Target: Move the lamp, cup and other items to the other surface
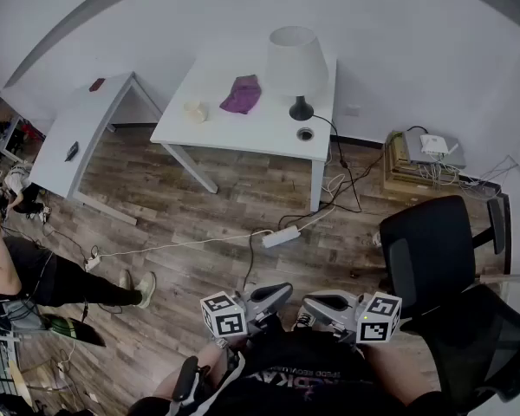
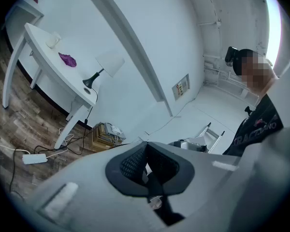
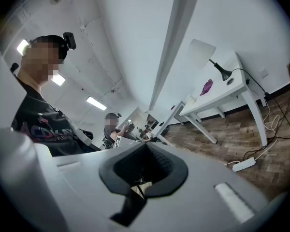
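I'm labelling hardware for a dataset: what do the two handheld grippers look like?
Both the left gripper and right gripper have smooth light-grey shells, black textured tongs and a white cube with black square markers. The person wears a dark printed top.

White walls (image 1: 399,24); wood-plank floor (image 1: 199,224); white table (image 1: 243,128); black mesh chair (image 1: 433,250); ceiling striplights (image 3: 95,103).

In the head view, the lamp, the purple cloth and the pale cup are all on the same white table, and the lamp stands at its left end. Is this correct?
Not fully. The head view shows the lamp at the right end of the white table, not the left. The purple cloth and the pale cup are on that same table, to the lamp's left.
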The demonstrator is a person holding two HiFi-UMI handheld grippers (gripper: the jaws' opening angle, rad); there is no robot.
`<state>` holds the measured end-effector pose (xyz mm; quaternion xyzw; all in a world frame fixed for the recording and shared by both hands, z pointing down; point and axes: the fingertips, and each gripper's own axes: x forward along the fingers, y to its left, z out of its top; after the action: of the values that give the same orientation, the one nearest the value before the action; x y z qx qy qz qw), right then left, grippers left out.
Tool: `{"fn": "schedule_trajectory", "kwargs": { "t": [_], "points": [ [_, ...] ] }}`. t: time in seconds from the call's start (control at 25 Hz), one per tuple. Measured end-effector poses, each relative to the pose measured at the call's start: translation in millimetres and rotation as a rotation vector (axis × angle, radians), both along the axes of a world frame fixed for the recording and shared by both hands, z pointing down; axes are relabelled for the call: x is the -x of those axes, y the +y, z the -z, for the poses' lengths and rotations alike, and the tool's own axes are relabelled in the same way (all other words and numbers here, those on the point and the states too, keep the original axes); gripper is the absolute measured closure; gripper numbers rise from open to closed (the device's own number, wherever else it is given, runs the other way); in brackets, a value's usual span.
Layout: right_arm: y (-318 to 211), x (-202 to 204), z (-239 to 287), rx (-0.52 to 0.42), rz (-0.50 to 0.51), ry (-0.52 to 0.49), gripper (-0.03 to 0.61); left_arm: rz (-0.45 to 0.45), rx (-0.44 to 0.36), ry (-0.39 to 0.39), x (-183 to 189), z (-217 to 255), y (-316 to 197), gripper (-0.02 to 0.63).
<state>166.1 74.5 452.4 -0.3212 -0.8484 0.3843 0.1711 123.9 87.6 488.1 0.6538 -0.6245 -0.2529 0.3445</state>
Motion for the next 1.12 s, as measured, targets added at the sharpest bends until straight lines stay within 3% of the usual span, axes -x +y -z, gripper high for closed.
{"fn": "schedule_trajectory", "kwargs": {
  "t": [1.12],
  "points": [
    [8, 3, 5, 0.0, -0.02, -0.016, 0.574, 0.026, 0.001, 0.013, 3, 7, 17, 0.618]
  ]
}}
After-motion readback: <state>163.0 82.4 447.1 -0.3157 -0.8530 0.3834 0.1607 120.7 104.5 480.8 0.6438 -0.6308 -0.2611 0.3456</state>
